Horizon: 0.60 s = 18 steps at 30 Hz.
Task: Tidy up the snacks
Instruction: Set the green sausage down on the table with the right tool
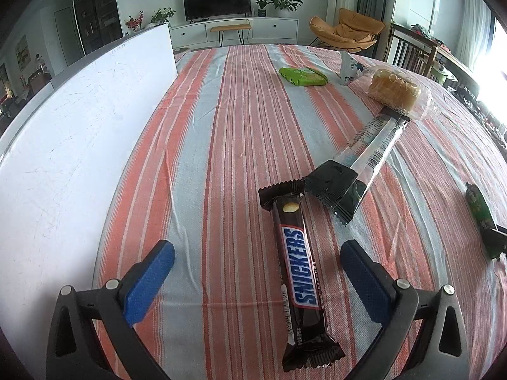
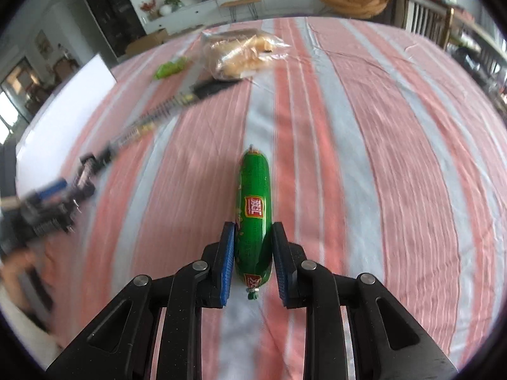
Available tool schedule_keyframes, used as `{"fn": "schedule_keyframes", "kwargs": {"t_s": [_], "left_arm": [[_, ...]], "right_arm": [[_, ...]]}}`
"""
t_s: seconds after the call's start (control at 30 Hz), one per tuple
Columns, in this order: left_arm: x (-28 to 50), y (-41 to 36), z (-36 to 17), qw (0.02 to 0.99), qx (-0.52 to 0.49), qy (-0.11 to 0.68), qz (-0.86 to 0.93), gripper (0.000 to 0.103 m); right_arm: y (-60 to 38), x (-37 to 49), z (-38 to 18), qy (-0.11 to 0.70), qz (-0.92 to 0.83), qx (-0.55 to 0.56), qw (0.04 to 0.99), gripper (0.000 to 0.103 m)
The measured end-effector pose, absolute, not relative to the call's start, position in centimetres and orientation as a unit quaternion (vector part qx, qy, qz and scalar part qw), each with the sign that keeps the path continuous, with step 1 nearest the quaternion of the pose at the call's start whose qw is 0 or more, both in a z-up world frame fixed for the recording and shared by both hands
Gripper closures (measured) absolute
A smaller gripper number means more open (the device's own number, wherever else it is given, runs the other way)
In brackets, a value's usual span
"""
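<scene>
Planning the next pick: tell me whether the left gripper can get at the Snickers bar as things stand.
Probably yes. The left gripper is open with the Snickers bar lying lengthwise between its fingers on the striped tablecloth. Only the bar's far end meets the black-ended clear packet.

We are looking at a glossy dark plastic Snickers wrapper (image 1: pixel 299 280) lying on a matt, woven striped cloth (image 1: pixel 221 145). A shiny green sausage casing (image 2: pixel 253 212) is sitting between textured blue rubbery pads (image 2: pixel 227 269) on matt black plastic fingers with polished metal pins (image 2: pixel 200 265).
</scene>
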<state>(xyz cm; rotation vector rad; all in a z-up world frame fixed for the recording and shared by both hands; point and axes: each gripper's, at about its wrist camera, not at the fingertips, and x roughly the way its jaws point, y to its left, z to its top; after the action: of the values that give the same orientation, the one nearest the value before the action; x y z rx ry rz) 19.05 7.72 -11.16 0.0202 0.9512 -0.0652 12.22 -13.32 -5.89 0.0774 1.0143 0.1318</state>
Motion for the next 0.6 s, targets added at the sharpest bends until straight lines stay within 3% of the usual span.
{"fn": "schedule_keyframes", "kwargs": {"t_s": [0.03,0.1,0.13,0.17,0.6], "left_arm": [[19.0,7.7,-11.2,0.888,0.010,0.458,-0.031,0.000],[19.1,7.7,-11.2,0.888,0.010,0.458,-0.031,0.000],[19.1,7.7,-11.2,0.888,0.010,0.458,-0.031,0.000],[19.1,7.7,-11.2,0.888,0.010,0.458,-0.031,0.000],[19.1,7.7,-11.2,0.888,0.010,0.458,-0.031,0.000]], "right_arm": [[-12.9,12.0,-5.9,0.478,0.059,0.023,0.876,0.077],[-12.1,12.0,-6.1,0.467,0.062,0.009,0.882,0.061],[-11.5,12.0,-6.1,0.464,0.069,0.007,0.883,0.040],[-10.9,12.0,-6.3,0.459,0.070,-0.003,0.886,0.029],[-10.8,11.0,-6.9,0.451,0.060,-0.027,0.890,0.020]]}}
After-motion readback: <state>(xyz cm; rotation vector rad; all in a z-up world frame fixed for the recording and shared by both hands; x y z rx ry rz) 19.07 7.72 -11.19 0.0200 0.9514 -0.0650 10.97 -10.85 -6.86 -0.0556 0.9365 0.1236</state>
